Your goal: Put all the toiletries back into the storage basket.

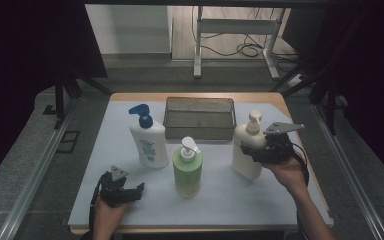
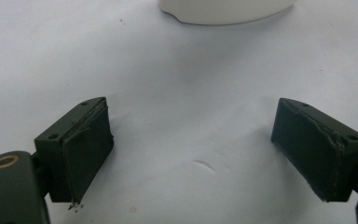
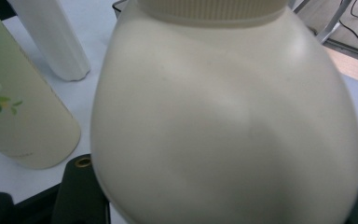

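Nearest you: your left gripper, resting low on the white mat at its front-left, jaws spread wide with nothing between them; bare mat lies between its pads.

Next: green pump bottle, upright, mid-mat.

To its right: your right gripper, jaws closed on the lower body of the cream pump bottle, which tilts slightly; the bottle's cream body sits tight between the jaws.

Left of centre: white bottle with blue pump, upright.

Farthest: wire basket, at the mat's rear edge, just behind the cream bottle.
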